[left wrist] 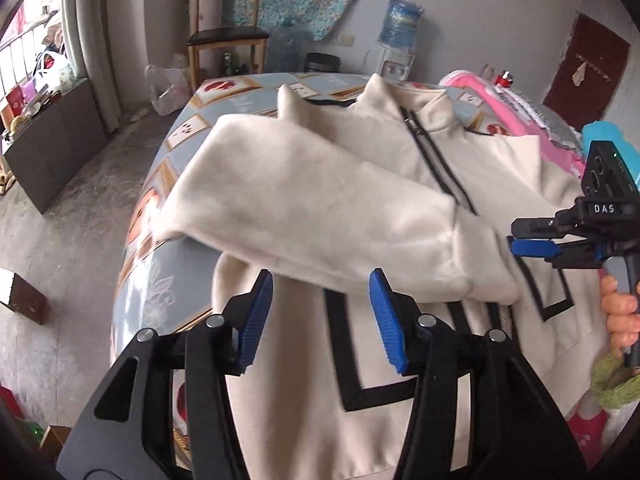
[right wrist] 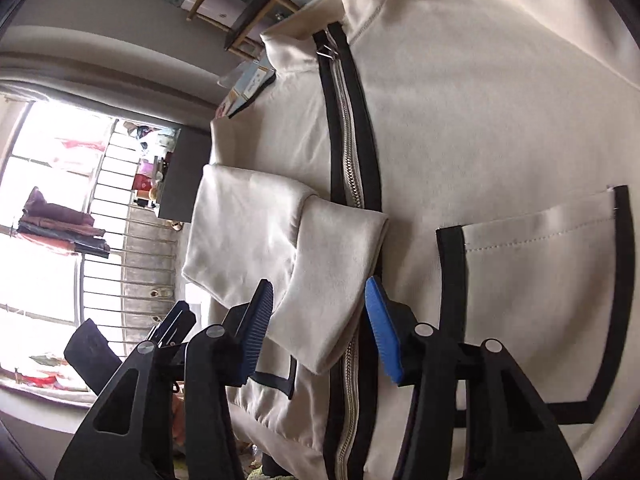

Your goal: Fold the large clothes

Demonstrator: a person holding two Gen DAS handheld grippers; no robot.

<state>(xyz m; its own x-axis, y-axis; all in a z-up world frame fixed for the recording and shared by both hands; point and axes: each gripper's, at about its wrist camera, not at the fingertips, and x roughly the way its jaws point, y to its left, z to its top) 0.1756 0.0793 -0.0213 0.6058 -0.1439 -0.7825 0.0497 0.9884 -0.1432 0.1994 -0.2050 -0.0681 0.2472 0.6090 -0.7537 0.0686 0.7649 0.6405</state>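
A cream jacket (left wrist: 516, 184) with black trim and a front zipper (left wrist: 432, 152) lies face up on a bed (left wrist: 192, 128). One sleeve (left wrist: 304, 200) is folded across its chest. My left gripper (left wrist: 320, 312) hangs open just short of that sleeve's near edge, with nothing between its blue pads. In the right wrist view the sleeve's cuff (right wrist: 332, 272) lies beside the zipper (right wrist: 350, 140), under my right gripper (right wrist: 320, 308). That gripper is open and its pads stand clear of the cloth. A black-edged pocket (right wrist: 536, 288) is to its right. A hand (left wrist: 620, 312) holds the right gripper (left wrist: 532, 236).
A pink cloth (left wrist: 480, 88) lies on the far side of the bed. A wooden chair (left wrist: 224, 36) and a water dispenser (left wrist: 400, 20) stand by the back wall. Bare floor (left wrist: 60, 240) runs along the bed's left side. A barred window (right wrist: 60, 200) is bright.
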